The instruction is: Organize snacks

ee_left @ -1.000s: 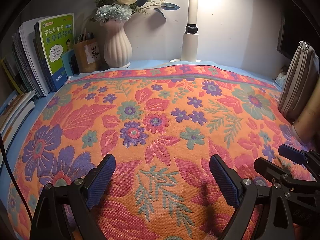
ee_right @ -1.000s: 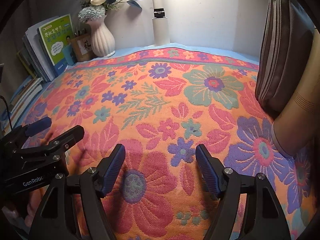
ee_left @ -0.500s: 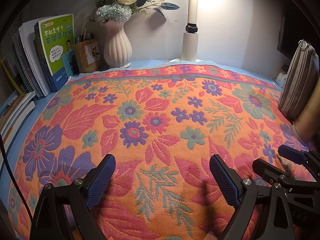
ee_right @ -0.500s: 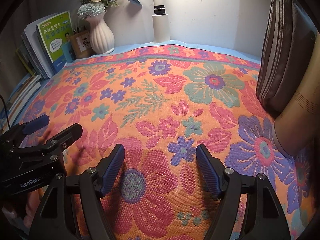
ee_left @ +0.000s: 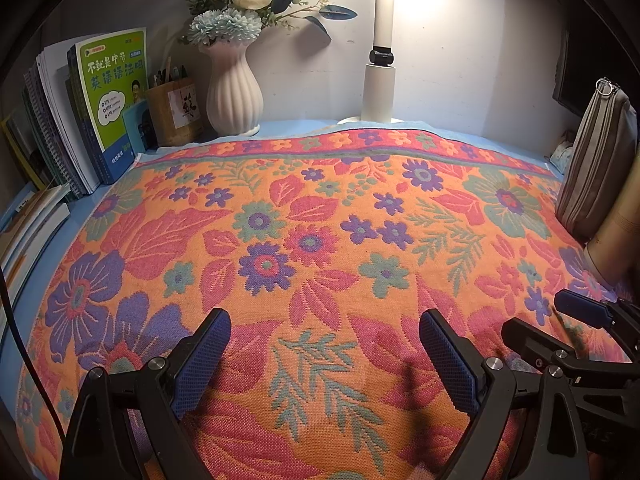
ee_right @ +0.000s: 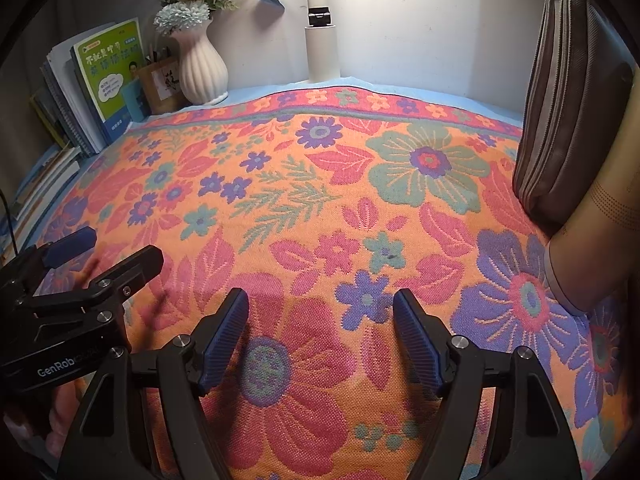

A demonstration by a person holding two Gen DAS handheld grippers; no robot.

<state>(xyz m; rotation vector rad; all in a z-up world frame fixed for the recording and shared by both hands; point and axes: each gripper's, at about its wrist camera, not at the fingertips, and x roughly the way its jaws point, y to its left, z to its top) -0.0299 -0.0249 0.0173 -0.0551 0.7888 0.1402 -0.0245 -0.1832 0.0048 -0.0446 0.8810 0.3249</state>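
Nothing moved since earlier frame, left gripper [ee_left: 324, 354] spread wide, right gripper [ee_right: 320, 334] apart, both empty over floral cloth [ee_left: 320, 220]

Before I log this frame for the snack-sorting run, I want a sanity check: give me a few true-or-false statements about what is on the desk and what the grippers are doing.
1. The left gripper holds a snack packet. False: its jaws stand apart with only the floral cloth beneath them.
2. The right gripper is open and holds nothing. True.
3. A white ribbed vase with flowers stands at the back, beside a wooden pen holder. True.
4. The books lie flat in the middle of the cloth. False: they stand upright at the back left, off the cloth.
5. A grey zipped pouch stands upright at the right edge. True.
6. Snacks are spread over the cloth. False: none is visible in either view.
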